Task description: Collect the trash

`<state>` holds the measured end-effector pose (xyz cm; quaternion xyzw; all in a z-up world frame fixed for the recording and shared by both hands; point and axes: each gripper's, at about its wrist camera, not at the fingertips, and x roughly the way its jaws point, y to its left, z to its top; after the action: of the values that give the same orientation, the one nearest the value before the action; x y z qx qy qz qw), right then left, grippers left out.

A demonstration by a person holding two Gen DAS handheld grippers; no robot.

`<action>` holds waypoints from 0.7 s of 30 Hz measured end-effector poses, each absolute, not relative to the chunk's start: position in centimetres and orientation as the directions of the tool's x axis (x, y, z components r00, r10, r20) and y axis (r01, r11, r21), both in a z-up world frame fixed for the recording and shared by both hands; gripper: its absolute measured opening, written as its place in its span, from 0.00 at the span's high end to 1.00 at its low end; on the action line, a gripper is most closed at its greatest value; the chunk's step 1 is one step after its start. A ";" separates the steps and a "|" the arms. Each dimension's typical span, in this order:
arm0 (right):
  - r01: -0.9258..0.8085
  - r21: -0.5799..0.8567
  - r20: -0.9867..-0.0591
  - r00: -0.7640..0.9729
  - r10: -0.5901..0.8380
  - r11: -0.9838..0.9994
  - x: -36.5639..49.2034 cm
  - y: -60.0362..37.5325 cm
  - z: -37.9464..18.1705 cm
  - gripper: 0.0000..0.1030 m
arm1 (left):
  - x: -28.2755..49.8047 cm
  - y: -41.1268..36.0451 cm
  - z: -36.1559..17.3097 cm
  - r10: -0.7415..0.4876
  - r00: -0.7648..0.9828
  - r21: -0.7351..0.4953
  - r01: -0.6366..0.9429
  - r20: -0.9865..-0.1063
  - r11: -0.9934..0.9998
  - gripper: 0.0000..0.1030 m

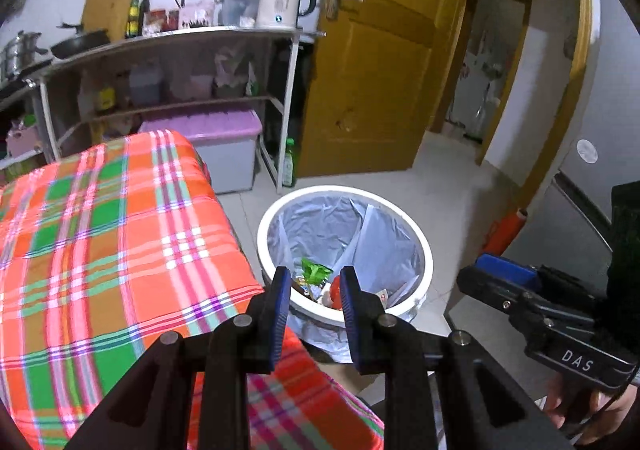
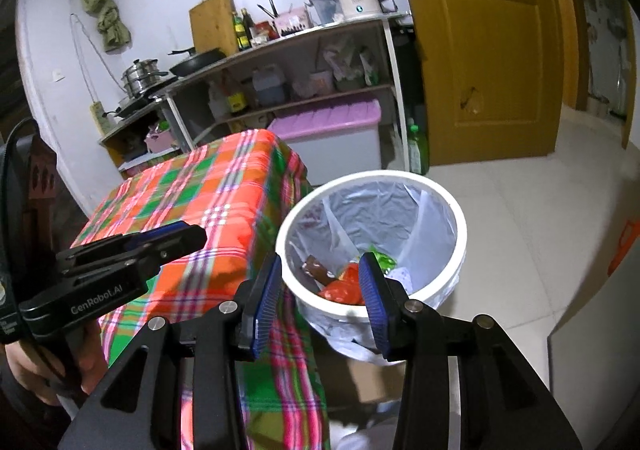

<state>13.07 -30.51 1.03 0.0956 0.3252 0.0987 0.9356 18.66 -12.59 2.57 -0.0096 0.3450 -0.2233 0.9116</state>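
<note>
1. Hovering both claws over the trash bin [image 1: 424, 250], wrappers [image 2: 340, 286] already inside.
2. We see left claw [image 1: 316, 290] and right claw [image 2: 320, 282] spread, pinching nothing.
3. Plaid tabletop [image 1: 120, 230] at nine o'clock looks bare; next, hunt leftover trash.

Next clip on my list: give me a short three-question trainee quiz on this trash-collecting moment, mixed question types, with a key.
1. True or false: the white bin has no liner bag in it.
2. Multiple choice: what is between the fingers of the left gripper and the right gripper? A) a red wrapper B) a bottle C) nothing
3. Short answer: what covers the table beside the bin?

Key
1. False: a pale plastic bag lines it.
2. C: both stand open and empty; the red wrapper lies inside the bin.
3. An orange, green and pink plaid cloth.
</note>
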 end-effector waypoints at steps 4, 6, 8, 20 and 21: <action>-0.134 0.209 -0.576 0.783 0.233 0.969 11.4 -29.4 1.5 0.60 | 16.6 -11.5 3.0 -0.404 0.686 -0.165 0.388 -0.606 0.907 0.76; -0.136 0.199 -0.572 0.788 0.228 0.971 10.5 -29.1 1.7 0.60 | 15.5 -10.9 3.2 -0.396 0.697 -0.164 0.378 -0.598 0.911 0.76; -0.138 0.188 -0.567 0.793 0.222 0.972 9.8 -28.8 1.9 0.60 | 14.6 -10.4 3.2 -0.389 0.704 -0.165 0.366 -0.594 0.916 0.76; -0.133 0.151 -0.541 0.818 0.195 0.979 5.8 -26.8 2.1 0.59 | 9.4 -8.3 3.3 -0.350 0.745 -0.138 0.333 -0.567 0.933 0.76; -0.135 0.146 -0.540 0.819 0.193 0.980 5.6 -26.7 2.2 0.59 | 9.0 -8.2 3.2 -0.350 0.745 -0.138 0.333 -0.567 0.933 0.76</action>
<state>5.64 -26.67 2.17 0.0508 0.2881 0.0861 0.9524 8.98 -8.19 3.22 -0.0140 0.3064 -0.1827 0.9341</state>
